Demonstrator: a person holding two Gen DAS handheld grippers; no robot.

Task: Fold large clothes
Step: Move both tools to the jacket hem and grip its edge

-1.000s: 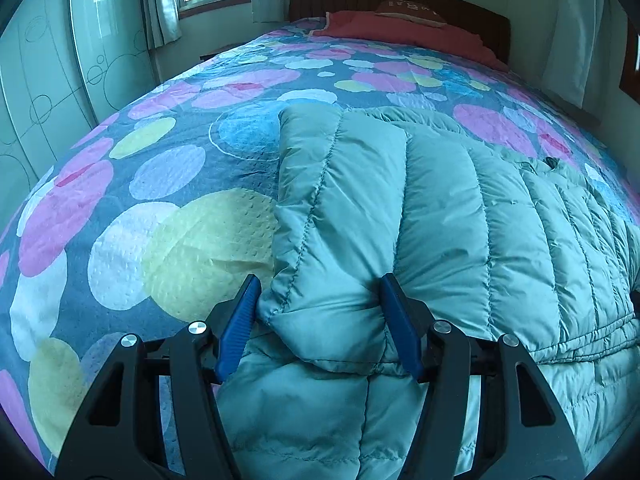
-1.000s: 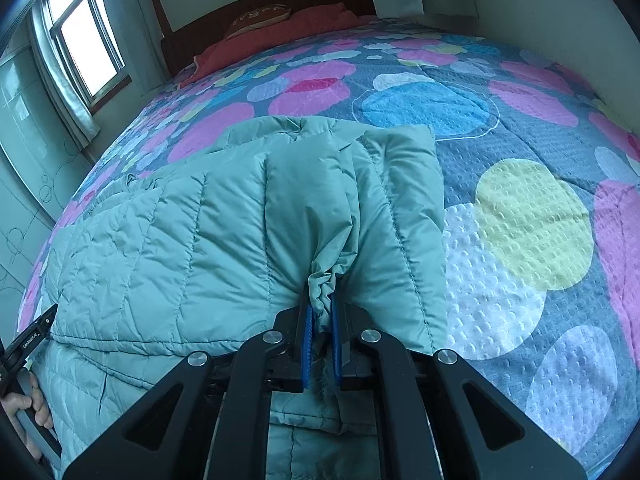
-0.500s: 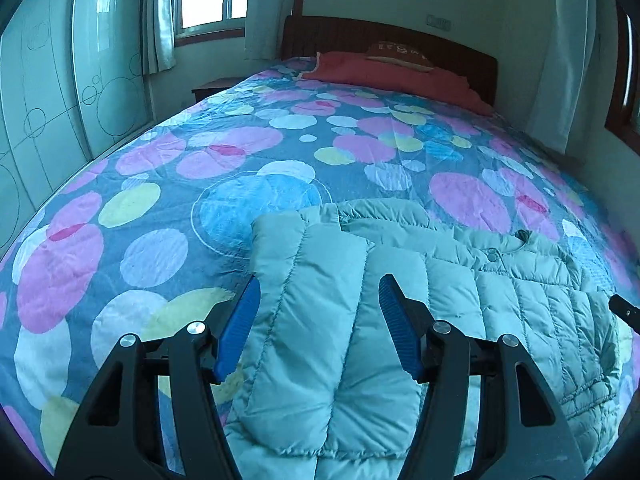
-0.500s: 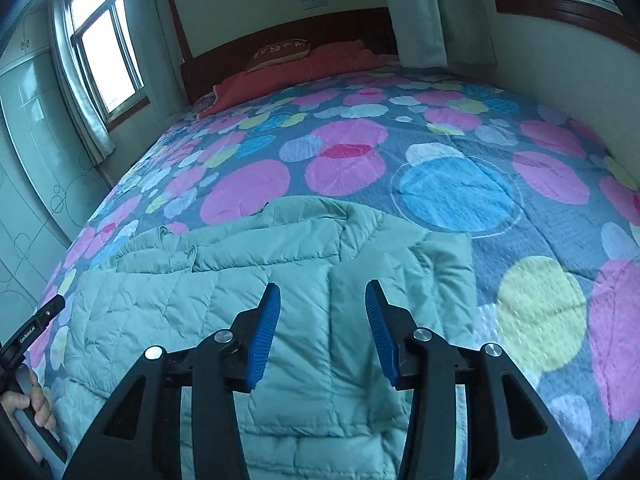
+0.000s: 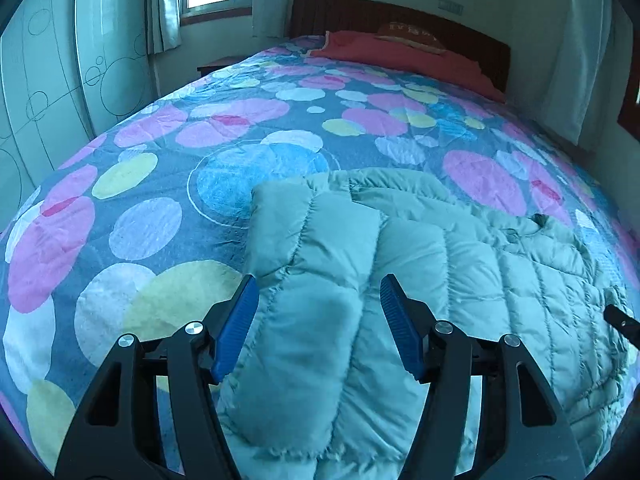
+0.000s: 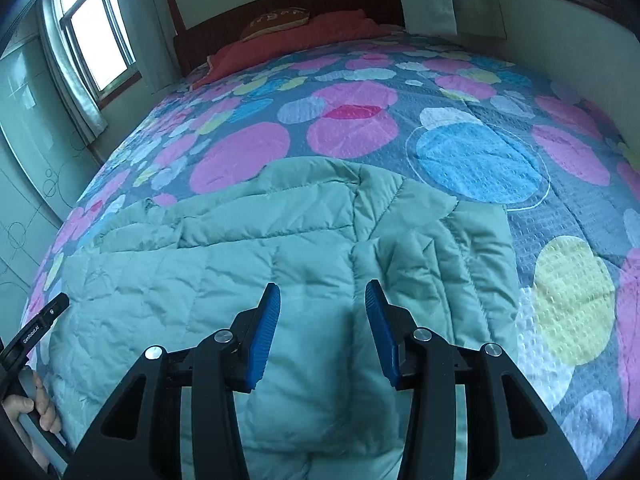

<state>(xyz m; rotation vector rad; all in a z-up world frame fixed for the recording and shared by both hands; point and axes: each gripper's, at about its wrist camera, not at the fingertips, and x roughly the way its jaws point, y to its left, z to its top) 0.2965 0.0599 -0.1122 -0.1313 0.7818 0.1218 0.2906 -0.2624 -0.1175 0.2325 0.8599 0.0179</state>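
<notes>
Hovering with fingers spread wide, both the left gripper (image 5: 318, 320) and right gripper (image 6: 322, 326) grip nothing above the green puffer jacket (image 6: 248, 272).

jacket (image 5: 420, 280) hem cut off below, pillow (image 6: 276, 22) lettering too blurred to read

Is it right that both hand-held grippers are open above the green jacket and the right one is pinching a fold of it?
Not quite. The right hand-held gripper pinches nothing: the right wrist view shows its jaws apart above the jacket. The left hand-held gripper is open too.
</notes>
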